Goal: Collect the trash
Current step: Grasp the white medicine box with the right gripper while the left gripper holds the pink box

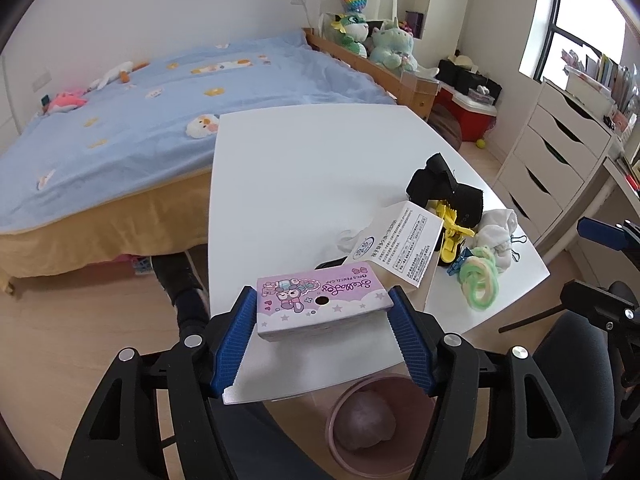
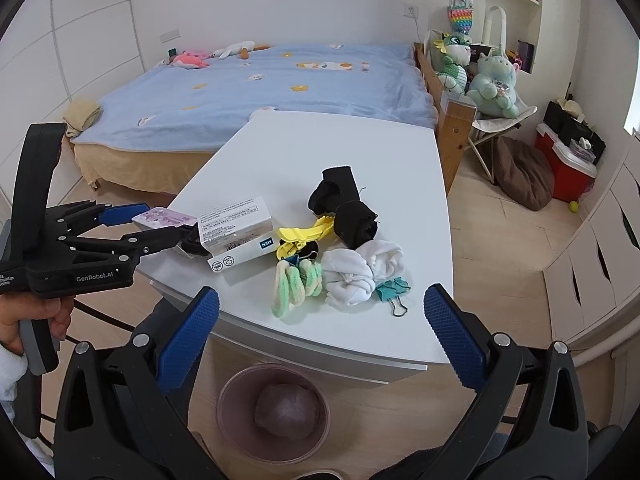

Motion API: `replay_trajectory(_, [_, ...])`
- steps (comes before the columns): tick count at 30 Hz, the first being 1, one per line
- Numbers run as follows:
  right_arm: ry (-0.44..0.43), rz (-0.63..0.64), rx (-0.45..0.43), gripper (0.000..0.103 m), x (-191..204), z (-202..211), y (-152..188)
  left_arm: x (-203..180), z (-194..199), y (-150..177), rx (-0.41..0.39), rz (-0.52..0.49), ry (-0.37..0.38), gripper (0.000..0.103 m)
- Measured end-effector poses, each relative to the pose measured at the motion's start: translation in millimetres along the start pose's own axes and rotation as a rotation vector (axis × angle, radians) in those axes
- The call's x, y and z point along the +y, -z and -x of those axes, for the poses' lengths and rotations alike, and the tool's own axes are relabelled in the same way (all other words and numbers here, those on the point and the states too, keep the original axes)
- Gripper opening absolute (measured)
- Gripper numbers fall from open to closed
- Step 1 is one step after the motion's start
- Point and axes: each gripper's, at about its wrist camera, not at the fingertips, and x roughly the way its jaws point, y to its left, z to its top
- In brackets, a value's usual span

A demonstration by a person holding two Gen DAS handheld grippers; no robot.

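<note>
A purple pencil-cap box (image 1: 304,308) sits at the near edge of the white table (image 1: 300,168), and my left gripper (image 1: 322,300) is shut on its two short ends. The right wrist view shows the same left gripper (image 2: 164,221) and purple box (image 2: 168,216) at the table's left corner. A white printed carton (image 1: 400,240) (image 2: 236,232) lies just behind the box. My right gripper (image 2: 322,300) stands open near the table's front edge, with nothing between its fingers. A pink bin (image 1: 330,420) (image 2: 224,396) with a crumpled lump inside stands on the floor below.
On the table lie black socks (image 2: 344,208), a yellow clip (image 2: 304,234), green-and-white hair ties (image 2: 296,284), white socks (image 2: 360,276) and teal binder clips (image 2: 390,290). A bed (image 2: 280,88) stands behind the table and white drawers (image 1: 560,152) to the right.
</note>
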Motion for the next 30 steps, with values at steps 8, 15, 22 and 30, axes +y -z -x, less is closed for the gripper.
replay_trajectory(8, [-0.045,0.079,0.019,0.100,27,-14,-18,7,6,-4,-0.018,0.010,-0.003,0.065])
replay_trajectory(15, [-0.092,0.138,0.054,0.100,46,-36,-39,9,16,-10,-0.041,0.007,-0.002,0.065])
replay_trajectory(22, [-0.104,0.204,0.108,0.100,59,-63,-46,13,27,-13,-0.058,0.009,0.005,0.065])
replay_trajectory(30, [-0.121,0.197,0.148,0.100,65,-88,-54,15,30,-15,-0.061,0.012,0.013,0.065])
